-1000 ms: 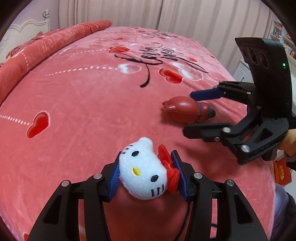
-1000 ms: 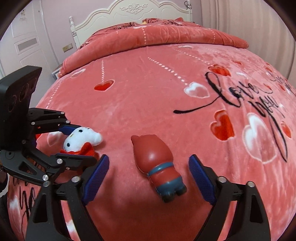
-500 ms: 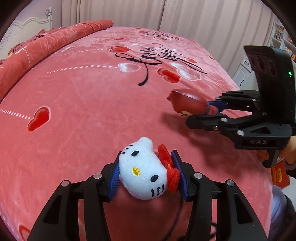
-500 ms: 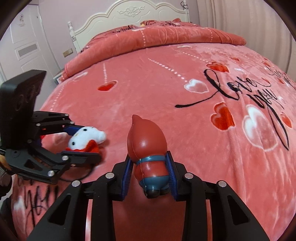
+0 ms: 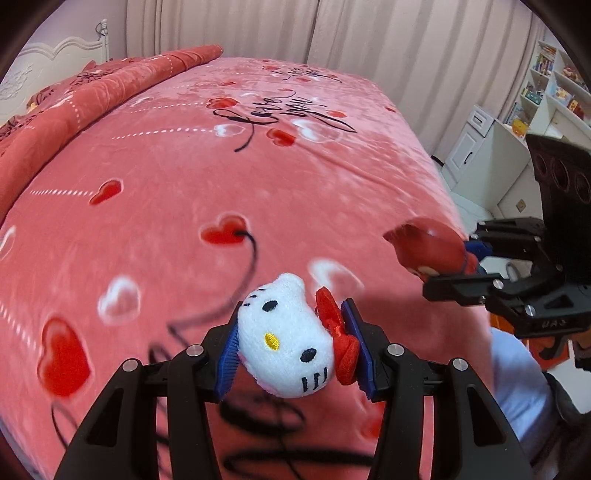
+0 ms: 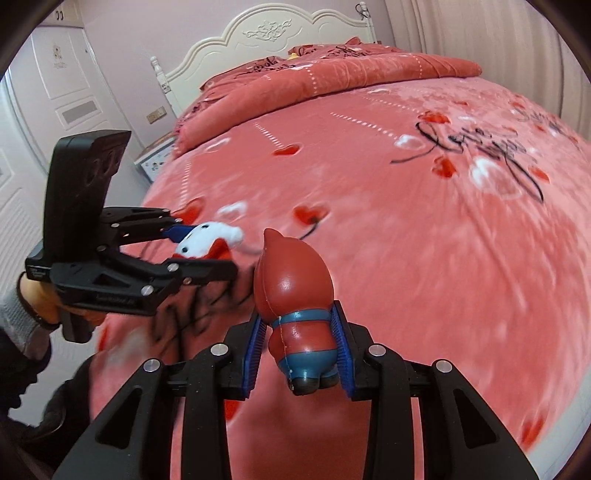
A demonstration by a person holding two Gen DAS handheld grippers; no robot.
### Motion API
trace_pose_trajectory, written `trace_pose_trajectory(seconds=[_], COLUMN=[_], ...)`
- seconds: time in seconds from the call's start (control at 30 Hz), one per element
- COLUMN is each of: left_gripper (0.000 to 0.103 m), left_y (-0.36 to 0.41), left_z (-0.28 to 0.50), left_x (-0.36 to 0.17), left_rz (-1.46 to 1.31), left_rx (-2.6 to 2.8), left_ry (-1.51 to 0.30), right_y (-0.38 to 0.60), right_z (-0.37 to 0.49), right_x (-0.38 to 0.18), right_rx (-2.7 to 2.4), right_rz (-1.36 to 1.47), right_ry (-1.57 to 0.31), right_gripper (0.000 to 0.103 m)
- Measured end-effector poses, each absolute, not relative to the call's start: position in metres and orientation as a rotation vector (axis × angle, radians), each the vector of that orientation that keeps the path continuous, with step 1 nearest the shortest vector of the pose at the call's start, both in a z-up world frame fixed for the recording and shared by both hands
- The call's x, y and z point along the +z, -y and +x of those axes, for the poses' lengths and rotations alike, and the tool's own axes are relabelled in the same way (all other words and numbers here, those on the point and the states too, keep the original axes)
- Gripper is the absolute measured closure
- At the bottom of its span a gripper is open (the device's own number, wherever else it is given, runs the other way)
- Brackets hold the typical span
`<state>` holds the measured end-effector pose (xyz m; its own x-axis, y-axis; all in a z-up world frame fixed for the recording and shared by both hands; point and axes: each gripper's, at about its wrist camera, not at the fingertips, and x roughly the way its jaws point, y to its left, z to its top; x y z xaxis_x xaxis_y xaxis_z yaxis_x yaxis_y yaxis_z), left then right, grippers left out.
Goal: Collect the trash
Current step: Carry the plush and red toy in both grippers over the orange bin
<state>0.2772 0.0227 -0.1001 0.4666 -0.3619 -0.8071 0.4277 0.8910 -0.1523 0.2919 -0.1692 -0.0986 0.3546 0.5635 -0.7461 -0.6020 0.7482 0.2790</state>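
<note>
My left gripper (image 5: 293, 345) is shut on a white plush cat head with a red bow (image 5: 284, 339) and holds it above the pink bedspread (image 5: 184, 177). My right gripper (image 6: 301, 354) is shut on a dark red squishy figure with blue bands (image 6: 295, 306), also lifted off the bed. In the left wrist view the right gripper (image 5: 476, 266) with the red figure (image 5: 428, 251) is at the right. In the right wrist view the left gripper (image 6: 177, 247) with the plush (image 6: 207, 240) is at the left.
The bed has a white headboard (image 6: 280, 33) and a rolled pink quilt (image 6: 314, 74) at its head. A white door (image 6: 55, 92) stands left of the bed. White cabinets and shelves (image 5: 517, 122) stand past the bed's foot. Curtains (image 5: 332, 33) hang behind.
The right gripper closed on the red figure and lifted it. Both grippers rose and pulled back from the bed with their toys.
</note>
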Motion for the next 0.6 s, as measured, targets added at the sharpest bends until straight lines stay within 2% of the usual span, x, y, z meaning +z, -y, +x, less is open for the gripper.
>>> trace_pose_trajectory(seconds=[0.6], left_gripper=[0.050], left_y=[0.043], left_z=[0.104], left_x=[-0.077], left_rz=[0.056], left_rx=[-0.538], left_ry=[-0.974], right_y=[0.242], right_z=[0.097], right_x=[-0.064], right_rx=[0.722], right_rz=[0.118], right_ry=[-0.925], right_gripper=[0.068])
